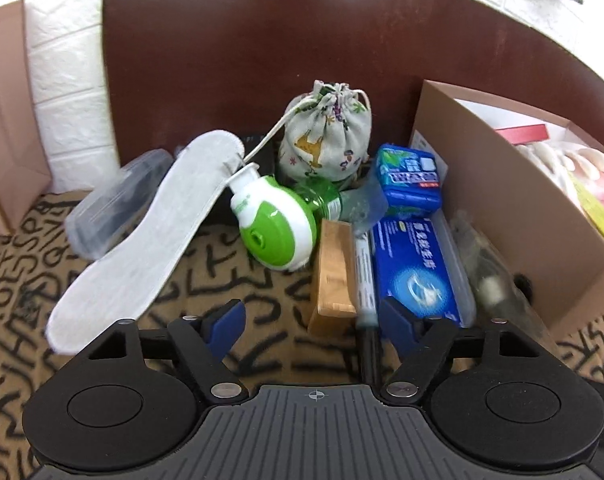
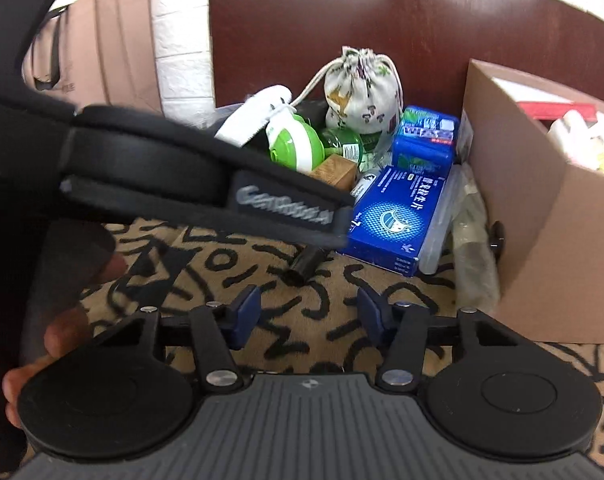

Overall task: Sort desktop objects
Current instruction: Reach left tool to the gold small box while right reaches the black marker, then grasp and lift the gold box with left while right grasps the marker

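Note:
A pile of objects lies on a patterned cloth (image 1: 230,280): a white insole (image 1: 150,236), a green-and-white plug-in device (image 1: 274,224), a drawstring cloth pouch (image 1: 326,136), a wooden block (image 1: 334,276), a blue medicine box (image 1: 414,268) and a blue wipes pack (image 1: 410,180). My left gripper (image 1: 308,320) is open and empty, just short of the wooden block. My right gripper (image 2: 308,312) is open and empty over the cloth, in front of the blue medicine box (image 2: 394,216). The pouch (image 2: 362,88) and green device (image 2: 298,144) show behind the left gripper's body (image 2: 182,168).
A cardboard box (image 1: 514,216) holding several items stands at the right, also in the right wrist view (image 2: 542,200). A clear plastic case (image 1: 114,204) lies left of the insole. A brown chair back (image 1: 302,60) rises behind the pile. A paper bag (image 2: 102,40) stands at the left wall.

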A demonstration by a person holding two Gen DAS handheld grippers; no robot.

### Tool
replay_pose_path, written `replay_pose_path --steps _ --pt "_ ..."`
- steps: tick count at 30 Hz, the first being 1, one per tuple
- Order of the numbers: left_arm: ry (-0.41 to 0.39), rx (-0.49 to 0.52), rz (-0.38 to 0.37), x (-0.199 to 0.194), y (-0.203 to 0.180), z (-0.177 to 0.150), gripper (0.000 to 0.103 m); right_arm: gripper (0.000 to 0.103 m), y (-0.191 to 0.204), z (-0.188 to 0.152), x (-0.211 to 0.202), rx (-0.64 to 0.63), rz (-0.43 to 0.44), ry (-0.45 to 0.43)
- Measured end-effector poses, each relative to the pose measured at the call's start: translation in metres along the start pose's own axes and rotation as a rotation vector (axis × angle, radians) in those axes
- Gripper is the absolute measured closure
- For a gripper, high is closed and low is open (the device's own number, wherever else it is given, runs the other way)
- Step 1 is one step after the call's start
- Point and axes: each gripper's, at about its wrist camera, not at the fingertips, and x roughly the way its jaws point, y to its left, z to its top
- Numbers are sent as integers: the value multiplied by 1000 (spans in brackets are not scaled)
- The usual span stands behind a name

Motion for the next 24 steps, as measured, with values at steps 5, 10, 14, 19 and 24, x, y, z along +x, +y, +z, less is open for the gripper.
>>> replay_pose_path --steps 5,10,14,19,24 --pt "56 -67 -37 25 11 14 49 54 -7 3 9 17 -8 -15" --pt "63 -64 -22 32 8 10 53 73 -20 2 8 69 -5 -30" --pt "66 -65 4 32 3 12 58 86 -21 1 5 67 0 -28" --pt "78 -80 10 20 2 8 79 87 -22 -3 -6 63 20 -11" --pt "86 -105 2 -2 -1 -3 82 88 -26 -12 -25 46 36 15"
